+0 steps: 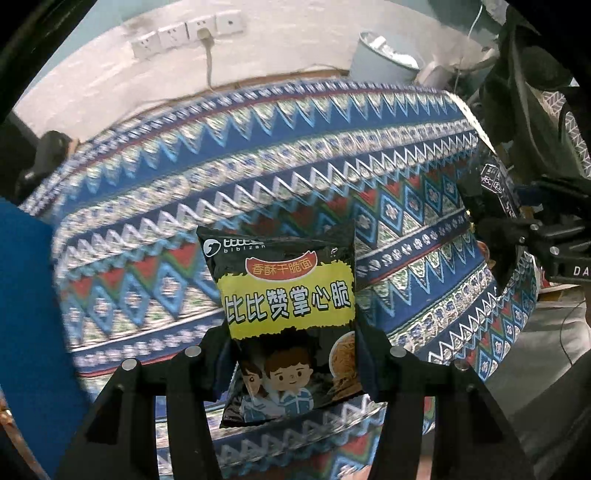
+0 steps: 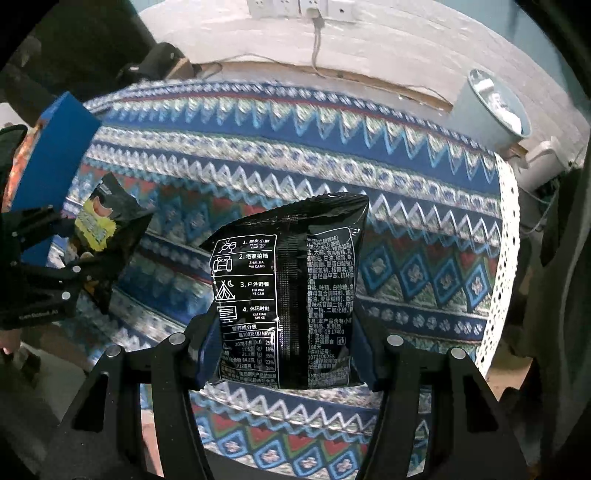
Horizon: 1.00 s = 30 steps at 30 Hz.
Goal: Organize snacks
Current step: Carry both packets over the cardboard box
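Observation:
My left gripper (image 1: pixel 291 354) is shut on a black snack bag with a yellow label (image 1: pixel 291 295) and holds it upright above the patterned tablecloth (image 1: pixel 258 155). My right gripper (image 2: pixel 284 354) is shut on a second black snack bag (image 2: pixel 291 288), its printed back side facing me, also held above the cloth. The left gripper (image 2: pixel 79 267) with its bag (image 2: pixel 107 229) shows at the left edge of the right wrist view. The right gripper's body (image 1: pixel 546 236) shows at the right edge of the left wrist view.
A blue box (image 2: pixel 55 147) stands at the table's left end and also shows in the left wrist view (image 1: pixel 26 295). A pale bin (image 2: pixel 491 110) stands beyond the table's far right corner. Wall sockets (image 1: pixel 184 35) with a cable are behind the table.

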### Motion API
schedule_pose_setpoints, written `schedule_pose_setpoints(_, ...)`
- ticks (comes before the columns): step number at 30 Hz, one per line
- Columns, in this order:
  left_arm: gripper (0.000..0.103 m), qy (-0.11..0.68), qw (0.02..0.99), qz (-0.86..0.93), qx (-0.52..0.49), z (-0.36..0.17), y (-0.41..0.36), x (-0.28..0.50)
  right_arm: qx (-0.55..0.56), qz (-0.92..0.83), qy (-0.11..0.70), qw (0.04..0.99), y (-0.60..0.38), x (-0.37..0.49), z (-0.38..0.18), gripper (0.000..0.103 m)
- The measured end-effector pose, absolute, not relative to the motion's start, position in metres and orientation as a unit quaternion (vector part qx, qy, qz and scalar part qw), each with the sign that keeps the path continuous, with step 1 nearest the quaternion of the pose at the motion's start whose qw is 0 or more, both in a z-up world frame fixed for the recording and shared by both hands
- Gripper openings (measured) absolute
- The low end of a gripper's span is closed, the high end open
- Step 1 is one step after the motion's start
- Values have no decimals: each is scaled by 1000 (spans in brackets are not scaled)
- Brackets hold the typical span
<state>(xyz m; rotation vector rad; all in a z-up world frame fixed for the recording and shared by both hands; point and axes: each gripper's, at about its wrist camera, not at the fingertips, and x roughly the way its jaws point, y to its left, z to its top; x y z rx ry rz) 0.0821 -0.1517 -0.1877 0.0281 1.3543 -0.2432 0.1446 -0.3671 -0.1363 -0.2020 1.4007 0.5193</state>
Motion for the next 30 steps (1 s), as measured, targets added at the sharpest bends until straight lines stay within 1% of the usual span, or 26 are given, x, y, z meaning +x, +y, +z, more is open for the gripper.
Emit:
schedule_pose_setpoints(14,55,567,820,-74,23,-109,-65,71,-80,287,591,750,-308,151,-81,59)
schedule_pose_setpoints(24,55,530,846,-36,49,-78,-23,55,-90,318,572,751,-263,149,-57,59)
schedule_pose_setpoints(30,55,501,864,9,48,-65,9,40,-99,343,560,747,-222,147,-46,59)
